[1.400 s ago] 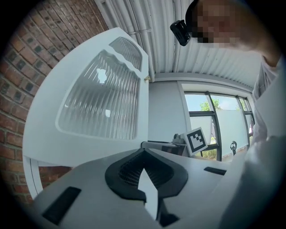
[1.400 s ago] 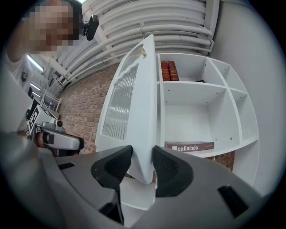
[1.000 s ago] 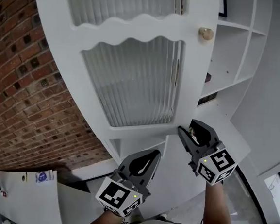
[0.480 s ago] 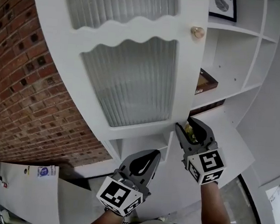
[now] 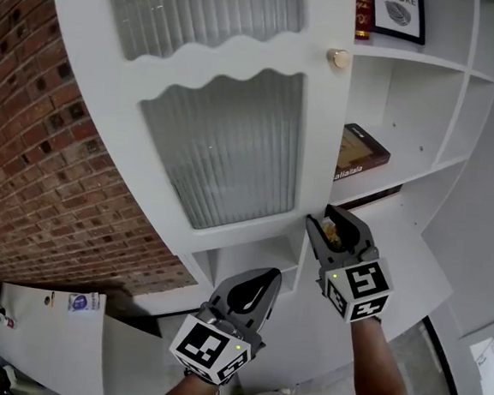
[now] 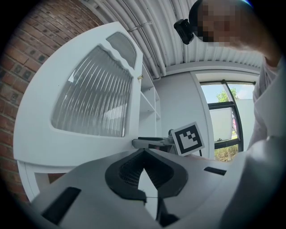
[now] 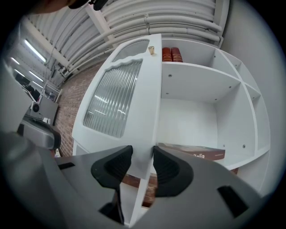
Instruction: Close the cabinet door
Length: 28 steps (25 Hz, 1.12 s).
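The white cabinet door (image 5: pixel 225 147) with ribbed glass panes and a brass knob (image 5: pixel 338 58) stands open in front of the shelves. My right gripper (image 5: pixel 321 216) is at the door's lower free corner. In the right gripper view its jaws (image 7: pixel 143 161) sit one on each side of the door's edge (image 7: pixel 149 116), pads against it. Lower and to the left, my left gripper (image 5: pixel 272 273) is held apart from the door; its jaws (image 6: pixel 143 154) are closed together on nothing.
Open white shelves (image 5: pixel 411 95) lie right of the door, with a brown book (image 5: pixel 358 150) lying flat, red books (image 7: pixel 172 54) and a framed print (image 5: pixel 399 12) above. A brick wall (image 5: pixel 36 148) runs along the left. A white box (image 5: pixel 46 338) sits at the bottom left.
The door's free edge and my right gripper on it have shifted left in the head view, and more of the shelves, the book and the print now shows. The left gripper has stayed put.
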Each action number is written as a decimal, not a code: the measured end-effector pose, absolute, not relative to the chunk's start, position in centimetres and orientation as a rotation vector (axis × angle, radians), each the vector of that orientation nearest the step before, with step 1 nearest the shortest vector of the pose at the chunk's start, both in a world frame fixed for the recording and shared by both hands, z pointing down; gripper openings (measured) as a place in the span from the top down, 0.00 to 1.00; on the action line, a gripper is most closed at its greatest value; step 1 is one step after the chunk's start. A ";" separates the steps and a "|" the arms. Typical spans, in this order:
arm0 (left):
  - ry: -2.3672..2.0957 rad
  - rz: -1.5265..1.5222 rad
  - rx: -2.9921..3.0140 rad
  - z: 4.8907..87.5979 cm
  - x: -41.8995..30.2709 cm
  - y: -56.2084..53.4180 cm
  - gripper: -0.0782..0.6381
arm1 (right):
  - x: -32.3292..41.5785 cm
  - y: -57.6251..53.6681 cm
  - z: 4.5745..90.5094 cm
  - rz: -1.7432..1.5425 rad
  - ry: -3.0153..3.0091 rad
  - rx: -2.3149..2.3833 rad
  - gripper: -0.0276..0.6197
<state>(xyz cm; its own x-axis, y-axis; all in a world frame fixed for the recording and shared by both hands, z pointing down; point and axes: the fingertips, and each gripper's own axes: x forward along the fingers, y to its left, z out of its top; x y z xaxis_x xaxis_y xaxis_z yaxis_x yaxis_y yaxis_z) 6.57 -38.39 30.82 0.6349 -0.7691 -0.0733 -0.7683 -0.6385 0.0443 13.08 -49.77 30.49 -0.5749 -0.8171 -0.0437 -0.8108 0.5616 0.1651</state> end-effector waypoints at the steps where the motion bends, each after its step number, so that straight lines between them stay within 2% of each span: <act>1: -1.336 -0.134 2.830 30.8 6.5 -38.5 0.88 | 13.0 -50.0 30.5 -0.259 -2.743 1.430 0.73; 28: -1.324 -0.156 2.823 31.3 4.9 -38.4 0.88 | 12.9 -50.5 30.7 -0.232 -2.721 1.493 0.74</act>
<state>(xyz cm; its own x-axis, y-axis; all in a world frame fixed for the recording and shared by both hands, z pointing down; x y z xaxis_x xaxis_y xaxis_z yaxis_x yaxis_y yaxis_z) 4.90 -38.36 31.34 0.6353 -0.7679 -0.0818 -0.7660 -0.6401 0.0599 12.94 -50.46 30.69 -0.5394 -0.8408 -0.0466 -0.8365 0.5286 0.1442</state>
